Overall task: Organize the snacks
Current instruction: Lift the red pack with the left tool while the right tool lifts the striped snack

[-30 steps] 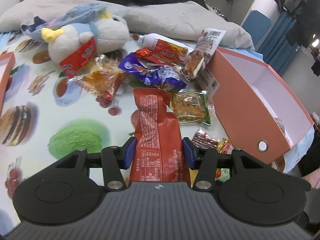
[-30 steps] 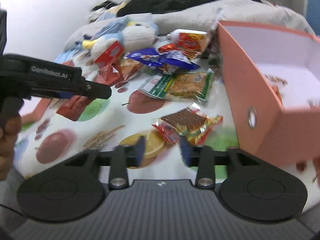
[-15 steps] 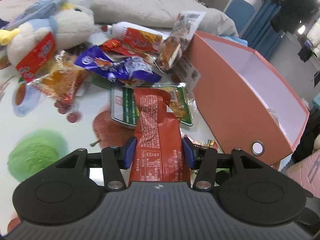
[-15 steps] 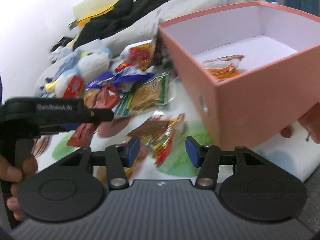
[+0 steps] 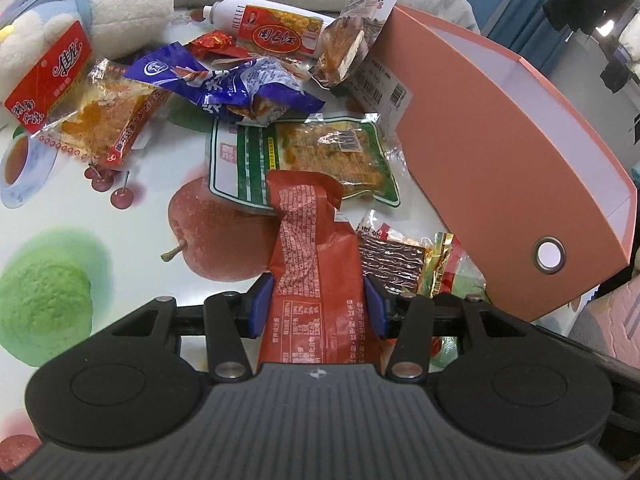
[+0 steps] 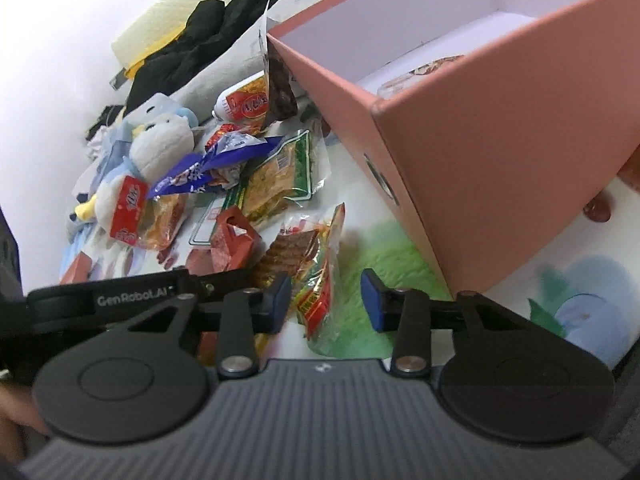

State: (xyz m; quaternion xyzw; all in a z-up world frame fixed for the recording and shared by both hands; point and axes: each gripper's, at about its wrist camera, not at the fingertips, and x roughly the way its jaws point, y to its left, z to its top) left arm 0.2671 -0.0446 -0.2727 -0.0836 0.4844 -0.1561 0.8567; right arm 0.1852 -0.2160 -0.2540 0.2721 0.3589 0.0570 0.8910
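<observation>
My left gripper [image 5: 318, 308] is shut on a red-orange snack packet [image 5: 316, 264], which sticks forward above the fruit-print tablecloth [image 5: 120, 248]. To its right stands an open pink box [image 5: 500, 152]. In the right wrist view the same pink box [image 6: 500, 160] appears tilted, with one packet [image 6: 420, 72] inside. My right gripper [image 6: 326, 304] hangs over a striped snack packet [image 6: 316, 276] in a red, yellow and green wrapper. Its jaws are closing with that packet's end between them, and the pads are not pressing it. The left gripper's black arm [image 6: 140, 296] shows beside it, holding the red packet [image 6: 232, 240].
Loose snacks lie in a heap: a green packet [image 5: 320, 156], a purple wrapper [image 5: 224, 80], an orange packet [image 5: 104, 120], a white bottle [image 5: 272, 28]. A plush toy [image 5: 120, 12] with a red carton [image 5: 48, 76] sits at the back left. Pillows and dark clothes lie behind.
The left gripper has moved down and toward the pink box with the red packet. The right gripper has rolled, dropped over the striped packet and narrowed its jaws.
</observation>
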